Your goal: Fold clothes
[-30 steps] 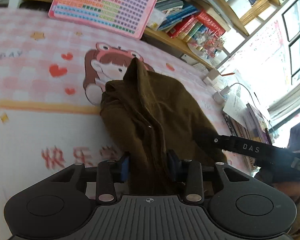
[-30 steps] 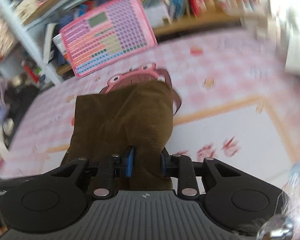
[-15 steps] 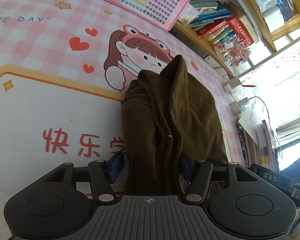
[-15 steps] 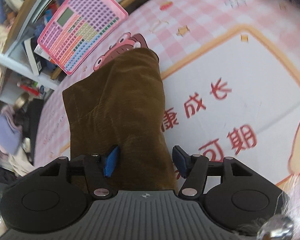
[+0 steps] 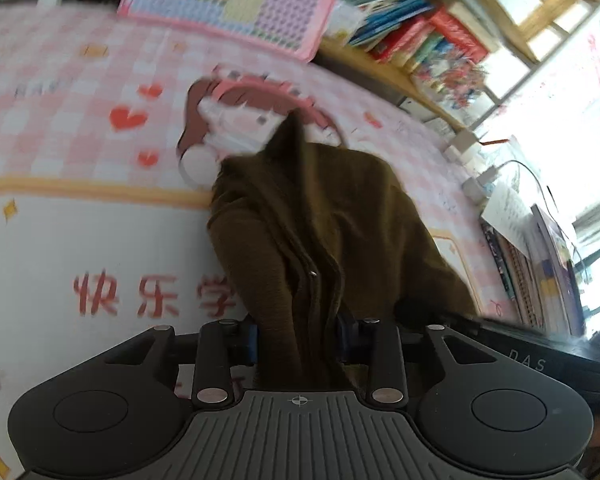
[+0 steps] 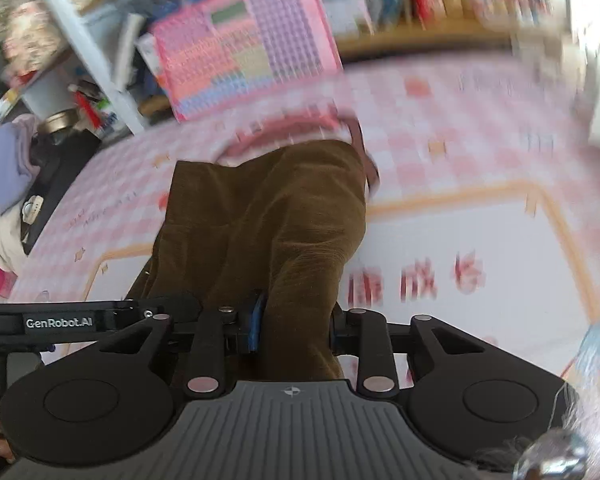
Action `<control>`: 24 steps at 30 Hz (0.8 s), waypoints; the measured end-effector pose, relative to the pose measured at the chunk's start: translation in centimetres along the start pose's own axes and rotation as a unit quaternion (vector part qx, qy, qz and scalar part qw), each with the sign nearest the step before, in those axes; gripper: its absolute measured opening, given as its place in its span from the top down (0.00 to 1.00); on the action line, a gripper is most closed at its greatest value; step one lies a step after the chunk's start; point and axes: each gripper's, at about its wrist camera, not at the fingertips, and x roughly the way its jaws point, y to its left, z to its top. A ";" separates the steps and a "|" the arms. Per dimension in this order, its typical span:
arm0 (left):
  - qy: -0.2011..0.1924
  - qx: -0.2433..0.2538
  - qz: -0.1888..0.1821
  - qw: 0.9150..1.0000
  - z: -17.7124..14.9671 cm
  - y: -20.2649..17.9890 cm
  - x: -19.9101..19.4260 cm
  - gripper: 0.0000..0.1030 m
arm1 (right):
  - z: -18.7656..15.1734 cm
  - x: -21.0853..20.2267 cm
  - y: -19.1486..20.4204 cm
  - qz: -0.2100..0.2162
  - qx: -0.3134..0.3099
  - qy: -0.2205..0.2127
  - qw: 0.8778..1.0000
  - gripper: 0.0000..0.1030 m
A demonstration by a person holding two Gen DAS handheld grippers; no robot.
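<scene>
The brown garment [image 5: 324,232] hangs between the two grippers, its far end lying on the pink checked surface [image 5: 80,80]. The left gripper [image 5: 298,342] is clenched on a bunched edge with seams, and the right gripper [image 6: 296,320] is clenched on another edge. The corduroy-like cloth looks soft, limp and light; hems and corners probably give the firmest hold.

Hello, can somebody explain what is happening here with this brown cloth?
A person is folding a brown garment on a pink cartoon-print mat, using two handheld grippers. The left gripper and the right gripper are each closed on a bunched part of the fabric. Both views are blurred.
</scene>
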 end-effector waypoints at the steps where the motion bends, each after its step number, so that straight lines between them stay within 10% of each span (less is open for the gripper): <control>1: 0.000 -0.006 -0.002 1.000 0.0 0.3 0.0 0.60 | 0.0 0.0 -0.5 0.001 0.013 0.004 1.000 0.64; 6: -0.004 -0.036 -0.007 0.999 -0.1 1.4 0.4 0.41 | -0.2 0.1 -1.6 0.015 0.056 0.020 0.998 0.52; 14: -0.021 -0.013 -0.006 1.000 -0.6 -0.6 0.4 0.68 | -0.6 0.0 -1.6 0.041 0.077 0.029 0.996 0.72; 24: -0.098 0.043 -0.011 0.994 -1.1 -4.1 -3.1 0.69 | -1.0 -4.6 1.0 0.022 -0.031 -0.086 0.996 0.75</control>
